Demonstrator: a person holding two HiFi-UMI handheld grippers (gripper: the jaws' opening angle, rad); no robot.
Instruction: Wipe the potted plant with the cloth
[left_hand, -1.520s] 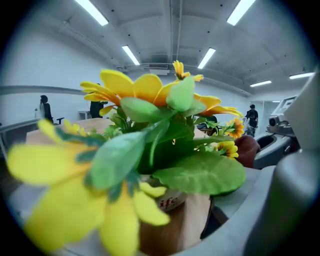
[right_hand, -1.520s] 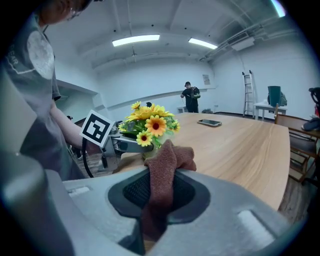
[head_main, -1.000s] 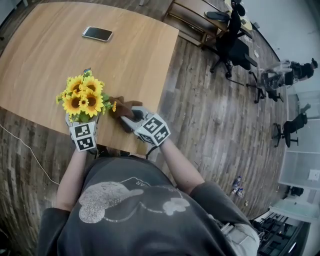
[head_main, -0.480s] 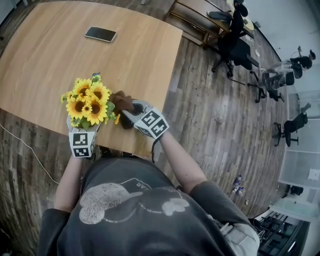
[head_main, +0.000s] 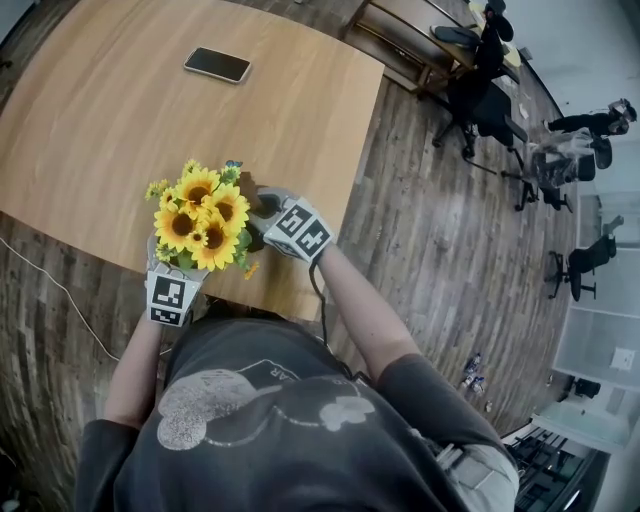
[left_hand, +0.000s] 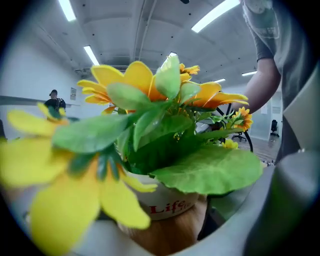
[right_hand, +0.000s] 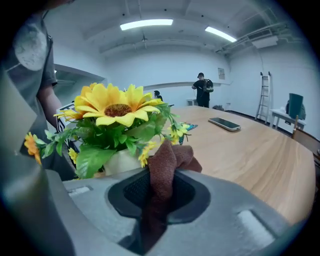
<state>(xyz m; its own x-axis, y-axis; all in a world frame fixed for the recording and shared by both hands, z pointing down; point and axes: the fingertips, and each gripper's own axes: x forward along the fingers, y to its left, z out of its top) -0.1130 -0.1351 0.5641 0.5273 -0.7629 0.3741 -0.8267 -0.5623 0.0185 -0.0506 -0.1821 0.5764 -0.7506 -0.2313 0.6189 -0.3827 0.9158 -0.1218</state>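
My right gripper (head_main: 268, 204) clenching cloth (right_hand: 167, 160), just beside plant (head_main: 205, 215) at desk (head_main: 100, 120) near edge. My left gripper (head_main: 185, 268) grasping pot (left_hand: 170, 206). Am aiming for light strokes along leaves, bracing pot against tipping.

On the near edge of the table (head_main: 100, 130), lower centre of the head view, the potted plant (head_main: 203, 215) stands on the tabletop. The left gripper (head_main: 172, 272) is directly below it in the frame and the right gripper (head_main: 268, 207) just to its right. The pot (left_hand: 170, 204) sits between the left gripper's jaws (leaves and petals hide whether they touch it). The cloth (right_hand: 167, 159), pinched between the right gripper's jaws, rises just beside the plant's right side. A phone (head_main: 217, 65) lies on the table at upper left, well apart from the plant. Office chairs (head_main: 478, 95) stand on the floor (head_main: 430, 230) at upper right, beyond the table's right edge.
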